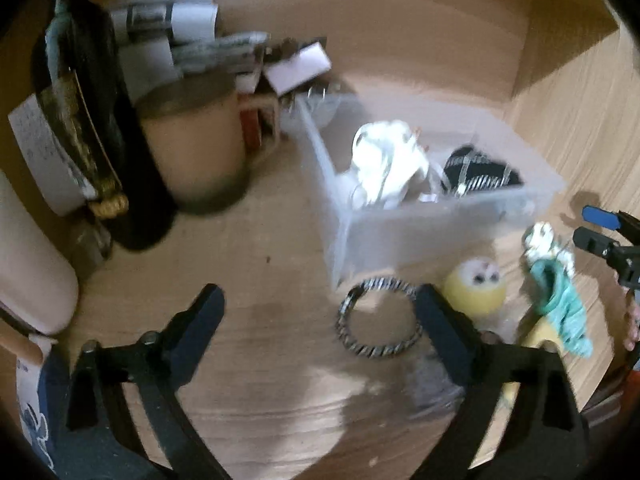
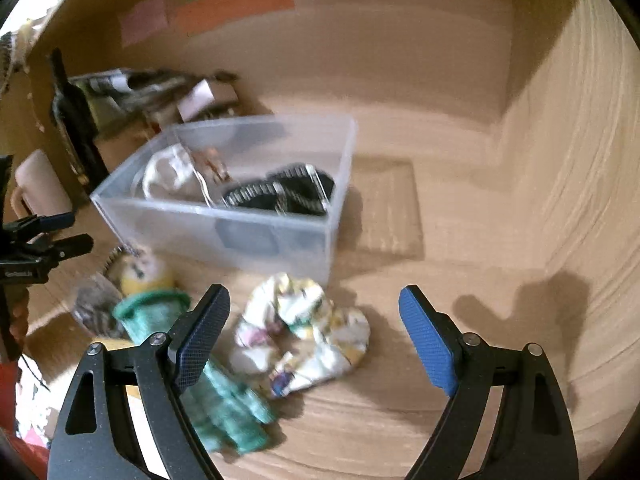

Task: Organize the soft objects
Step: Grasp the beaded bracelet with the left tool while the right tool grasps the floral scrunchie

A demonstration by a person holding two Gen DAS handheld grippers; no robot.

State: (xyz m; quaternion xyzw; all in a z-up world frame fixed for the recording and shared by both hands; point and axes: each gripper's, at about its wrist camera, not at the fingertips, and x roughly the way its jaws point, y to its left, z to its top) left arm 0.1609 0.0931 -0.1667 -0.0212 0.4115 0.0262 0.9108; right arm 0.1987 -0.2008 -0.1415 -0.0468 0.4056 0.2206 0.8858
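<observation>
Both the left gripper (image 1: 320, 312) and right gripper (image 2: 314, 320) are held spread apart and empty above the worktop (image 2: 400, 420), near a floral scrunchie (image 2: 300, 340) beside the clear bin (image 2: 256, 236).

Home desk: mug (image 1: 200, 148), newspapers (image 1: 180, 36)

Bin on the desk, soft things lying in it and before it.

In the bin (image 2: 256, 236), a scrunchie (image 2: 170, 176) is lying left of a dark cloth (image 2: 284, 194). Before the bin, a floral cloth (image 2: 300, 336) is resting on the desk (image 2: 400, 420), with a sock (image 2: 224, 400) lying to its left and a plush (image 1: 476, 288) sitting behind the sock. A ring (image 1: 378, 316) is lying left of the plush. A mug (image 1: 196, 148) is standing left of the bin, papers (image 1: 168, 24) lying behind it.
</observation>
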